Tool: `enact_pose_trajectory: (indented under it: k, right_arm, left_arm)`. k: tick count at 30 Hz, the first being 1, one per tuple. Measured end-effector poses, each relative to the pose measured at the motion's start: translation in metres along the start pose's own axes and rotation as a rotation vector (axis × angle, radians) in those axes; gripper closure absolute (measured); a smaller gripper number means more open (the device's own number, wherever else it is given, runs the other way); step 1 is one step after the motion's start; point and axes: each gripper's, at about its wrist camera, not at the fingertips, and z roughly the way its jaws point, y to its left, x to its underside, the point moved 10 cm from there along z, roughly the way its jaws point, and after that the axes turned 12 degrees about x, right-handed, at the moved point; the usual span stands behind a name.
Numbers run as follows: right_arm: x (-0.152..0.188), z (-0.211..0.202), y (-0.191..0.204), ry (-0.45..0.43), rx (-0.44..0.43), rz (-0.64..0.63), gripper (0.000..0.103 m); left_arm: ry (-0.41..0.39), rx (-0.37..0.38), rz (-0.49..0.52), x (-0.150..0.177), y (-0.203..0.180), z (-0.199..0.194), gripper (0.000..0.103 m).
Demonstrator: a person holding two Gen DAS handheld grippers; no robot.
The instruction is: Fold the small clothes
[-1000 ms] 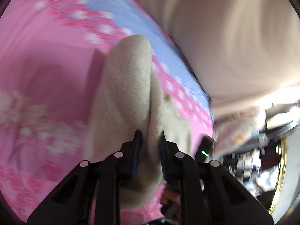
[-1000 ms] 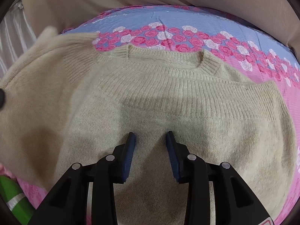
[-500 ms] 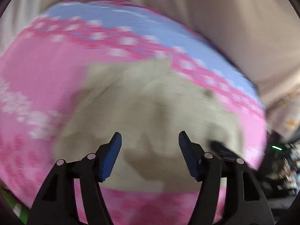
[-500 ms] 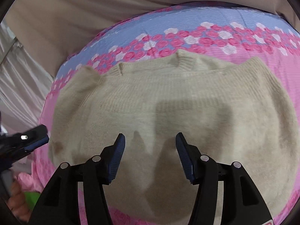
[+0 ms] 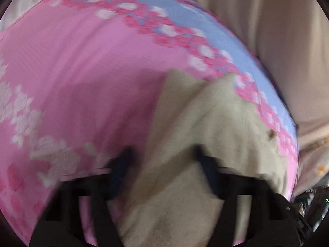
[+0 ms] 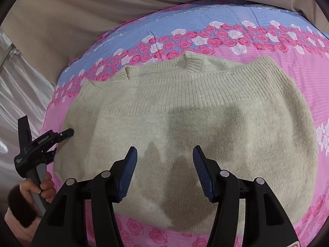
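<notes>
Sweater (image 6: 185,119) lay flat on the bedspread (image 6: 226,20), folded once, ribbed hem band running across its far part with the ribbed collar poking out behind it. Right gripper (image 6: 164,170) hung directly above the middle of the knit, jaws well apart, nothing between the blue pads (image 6: 128,175), its shadow cast on the fabric ahead of the tips. No contact with the cloth that I could see.

Left gripper (image 6: 61,138) showed in the right wrist view at the sweater's left edge, tips right at the fold there; the person's hand (image 6: 41,187) gripped its handle, dark fuzzy cuff below it. In the left wrist view the same gripper (image 5: 164,164) was motion-blurred: jaws closing, a gap visible between them, and the sweater's (image 5: 205,144) edge ran up through that gap. Blur was too heavy to tell whether either pad touched the knit; it did not look clamped.

Materials: sweater was beige fuzzy knit, soft nap on the body, clear vertical ribbing on hem and collar, rounded outline under the fisheye. 1 small dark speck near its far right edge in the left view. Bedspread (image 5: 72,72) was pink with fine stripes, a band of pink and white printed roses, then a pale blue stripe at the far side. Beige draped cloth (image 6: 82,16) behind the bed. Gripper bodies were black plastic with silver pivot pins, pads blue and ridged.
</notes>
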Motion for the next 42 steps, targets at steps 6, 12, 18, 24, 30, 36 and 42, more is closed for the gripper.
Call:
enact_pose_trajectory:
  k: [6, 12, 18, 24, 30, 36, 42]
  right_arm:
    - [-0.005, -0.006, -0.016, -0.014, 0.011, 0.041, 0.048]
    - [-0.018, -0.017, -0.071, -0.054, 0.060, 0.127, 0.048]
    - [-0.018, -0.035, -0.162, -0.095, 0.087, 0.289, 0.048]
    - [0.000, -0.052, -0.199, -0.075, 0.043, 0.347, 0.047]
    - [0.000, -0.039, -0.142, 0.031, -0.217, 0.379, 0.041]
    - [-0.005, -0.007, -0.076, 0.152, -0.319, 0.345, 0.053]
    - [-0.054, -0.085, -0.042, -0.046, -0.340, 0.144, 0.092]
  left_arm:
    - [-0.024, 0.177, 0.024, -0.004, -0.074, -0.027, 0.090]
    - [0.054, 0.371, 0.286, 0.034, -0.236, -0.044, 0.089]
    - [0.258, 0.349, 0.479, 0.121, -0.335, 0.053, 0.077]
    - [0.295, 0.324, 0.465, 0.167, -0.338, 0.087, 0.069]
    - [0.031, 0.251, 0.490, 0.104, -0.307, 0.013, 0.031]
    - [-0.050, 0.133, 0.295, 0.061, -0.221, -0.013, 0.031]
    - [-0.106, 0.094, 0.199, 0.059, -0.175, -0.045, 0.031]
